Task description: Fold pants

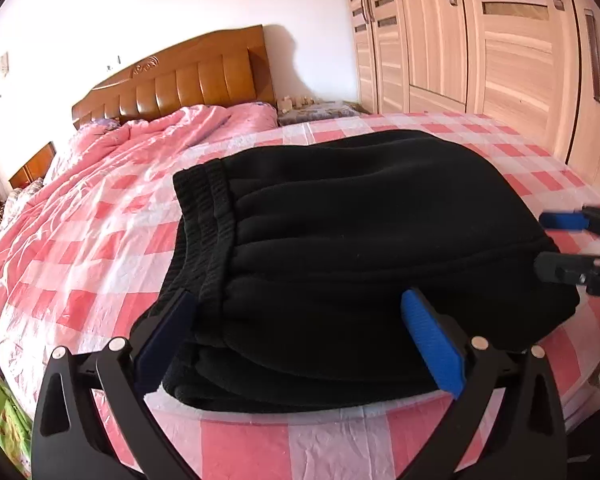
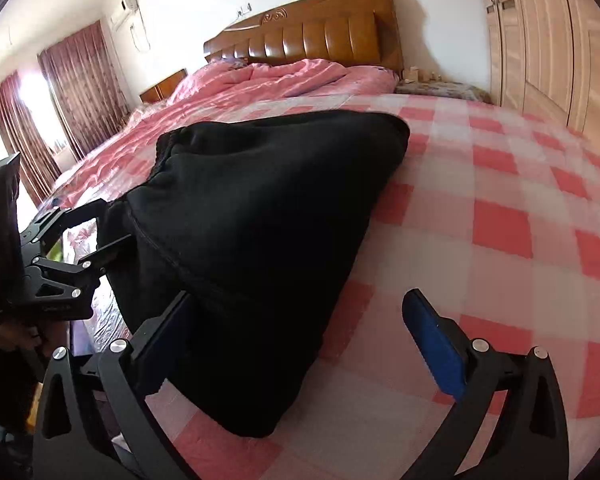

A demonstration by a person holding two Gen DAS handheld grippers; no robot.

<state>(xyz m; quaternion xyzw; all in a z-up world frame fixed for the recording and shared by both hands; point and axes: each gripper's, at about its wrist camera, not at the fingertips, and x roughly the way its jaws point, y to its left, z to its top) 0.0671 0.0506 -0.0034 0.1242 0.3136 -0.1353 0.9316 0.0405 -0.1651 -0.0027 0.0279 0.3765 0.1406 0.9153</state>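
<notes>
1. The pants (image 1: 364,248) lie folded in a thick stack on the bed (image 1: 100,264), near its edge.
2. The left claw (image 1: 300,340) straddles the stack's near edge, spread wide (gripping nothing).
3. The right claw (image 2: 300,344) gapes at the stack's right end.

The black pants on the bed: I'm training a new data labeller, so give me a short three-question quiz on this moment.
1. True or false: the black pants lie in a folded stack on the checked sheet.
2. Multiple choice: the left gripper is A) shut on the waistband, B) open with the near edge of the stack between its fingers, C) out of view.
3. Fill in: in the right wrist view, the right gripper is open, with bare ____ between its blue pads and the pants by its left finger.

Key: 1 true; 2 B; 3 sheet.
</notes>
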